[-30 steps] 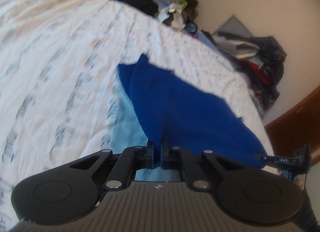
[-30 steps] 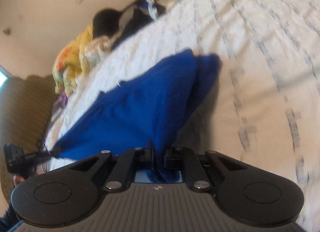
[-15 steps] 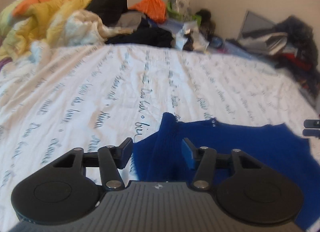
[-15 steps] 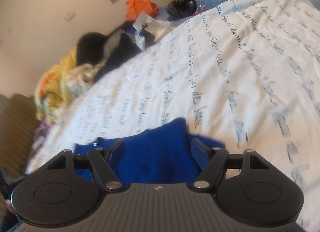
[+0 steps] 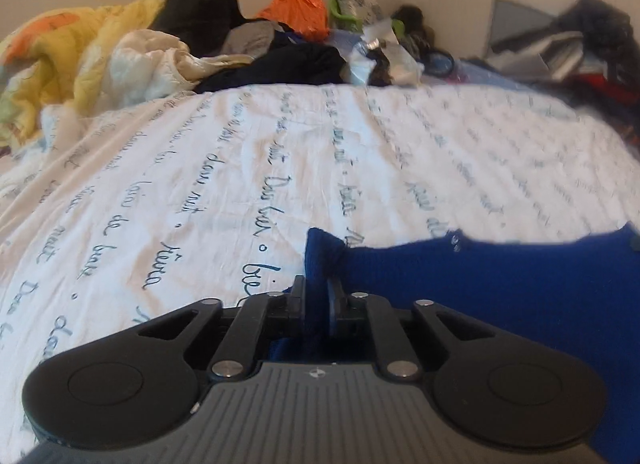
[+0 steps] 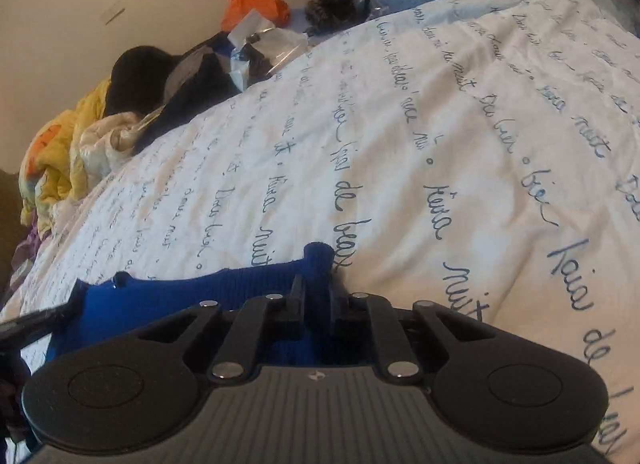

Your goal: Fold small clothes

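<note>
A second ago the blue cloth [image 5: 500, 284] hung lifted and stretched between the grippers; now it lies low on the bed sheet [image 5: 280, 168], and both pairs of jaws, let go midway, have just been closing again onto bunched corners. The white sheet carries blue script, with piled clothes [image 5: 280, 60] beyond the cloth by the wall. Left gripper [image 5: 316, 300] is nearly closed, pinching a corner; right gripper [image 6: 314, 296] likewise.

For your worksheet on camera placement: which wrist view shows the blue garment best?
The left wrist view: the blue garment spreads widely rightward from the left gripper, which pinches one corner. The right wrist view shows only a narrow strip, largely hidden behind the right gripper clamping another corner.
</note>
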The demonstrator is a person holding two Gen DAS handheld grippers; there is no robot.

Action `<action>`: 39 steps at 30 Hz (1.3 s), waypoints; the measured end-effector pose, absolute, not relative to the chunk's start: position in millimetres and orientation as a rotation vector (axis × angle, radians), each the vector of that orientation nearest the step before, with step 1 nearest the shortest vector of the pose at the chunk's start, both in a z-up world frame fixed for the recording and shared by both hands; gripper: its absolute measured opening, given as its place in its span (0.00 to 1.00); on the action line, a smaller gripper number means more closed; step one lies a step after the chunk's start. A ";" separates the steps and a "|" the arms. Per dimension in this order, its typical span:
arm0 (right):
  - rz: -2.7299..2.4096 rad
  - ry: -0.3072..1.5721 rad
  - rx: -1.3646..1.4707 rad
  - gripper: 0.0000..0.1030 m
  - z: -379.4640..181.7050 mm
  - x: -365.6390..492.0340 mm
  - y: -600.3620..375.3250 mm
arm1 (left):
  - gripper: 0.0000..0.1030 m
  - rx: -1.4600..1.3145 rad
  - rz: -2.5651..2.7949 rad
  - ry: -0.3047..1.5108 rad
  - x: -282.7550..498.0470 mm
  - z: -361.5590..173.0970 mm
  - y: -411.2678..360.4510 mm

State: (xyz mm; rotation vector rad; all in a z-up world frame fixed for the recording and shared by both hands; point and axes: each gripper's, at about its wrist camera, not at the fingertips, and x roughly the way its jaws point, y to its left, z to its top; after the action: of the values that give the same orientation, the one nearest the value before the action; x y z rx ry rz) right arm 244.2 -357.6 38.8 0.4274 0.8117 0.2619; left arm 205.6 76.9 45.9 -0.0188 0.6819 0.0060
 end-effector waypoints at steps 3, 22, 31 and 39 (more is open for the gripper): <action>0.262 0.692 0.447 0.28 68.9 204.3 -355.5 | 0.38 -0.045 -0.009 0.558 163.1 76.6 70.7; 0.405 0.658 0.217 0.73 52.9 85.1 -297.8 | 0.81 0.039 -0.240 0.624 55.5 48.9 7.1; 0.287 0.764 -0.093 0.74 42.1 60.3 -278.8 | 0.66 0.144 -0.193 0.692 21.5 36.8 28.8; 0.412 0.736 -0.193 0.77 18.9 56.2 -236.8 | 0.76 0.158 -0.274 0.657 28.1 20.9 -14.2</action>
State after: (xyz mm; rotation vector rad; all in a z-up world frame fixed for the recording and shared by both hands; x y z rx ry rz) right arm 56.2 -236.8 18.9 -0.1926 0.7363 0.4123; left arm 28.1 -14.2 20.9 0.1581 0.6574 -0.2741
